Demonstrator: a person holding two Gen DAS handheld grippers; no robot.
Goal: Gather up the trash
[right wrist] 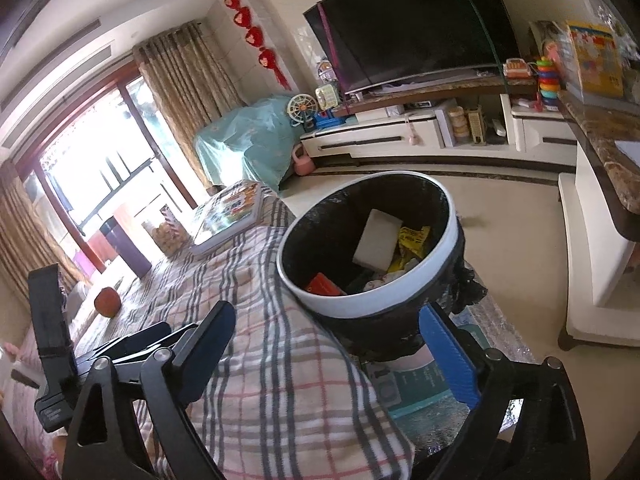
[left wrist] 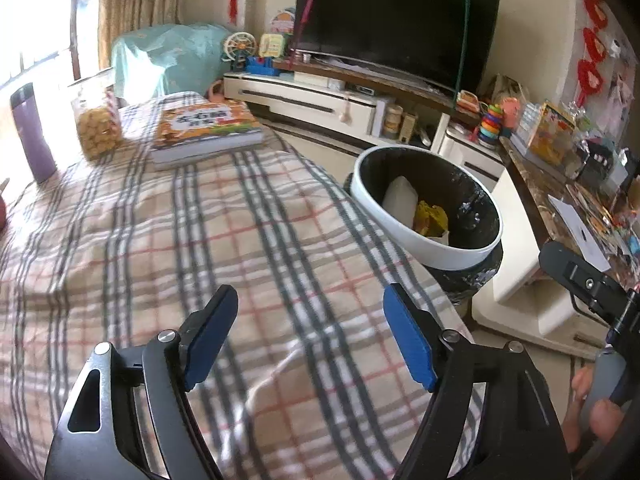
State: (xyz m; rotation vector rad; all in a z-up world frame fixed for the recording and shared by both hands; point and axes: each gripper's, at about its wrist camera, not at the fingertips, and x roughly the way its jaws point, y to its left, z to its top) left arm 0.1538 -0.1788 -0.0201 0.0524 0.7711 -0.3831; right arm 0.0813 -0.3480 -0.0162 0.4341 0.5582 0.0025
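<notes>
A white-rimmed bin with a black liner (left wrist: pixel 430 242) stands on the floor beside the plaid-covered table (left wrist: pixel 168 240); it also shows in the right wrist view (right wrist: pixel 356 306). Inside lie a white block (right wrist: pixel 378 242), a yellow wrapper (right wrist: pixel 412 242) and an orange piece (right wrist: pixel 322 285). My left gripper (left wrist: pixel 310 338) is open and empty above the plaid cloth. My right gripper (right wrist: pixel 338 354) is open and empty, just in front of the bin's near rim. The right gripper's body shows at the right edge of the left wrist view (left wrist: pixel 588 284).
On the table stand a book (left wrist: pixel 206 130), a jar of yellow snacks (left wrist: pixel 98 120), a purple tumbler (left wrist: pixel 34 132) and a red round object (right wrist: pixel 107 302). A TV (left wrist: pixel 394 26) on a white cabinet (left wrist: pixel 304 102) is behind. A cluttered marble counter (left wrist: pixel 568 184) is at the right.
</notes>
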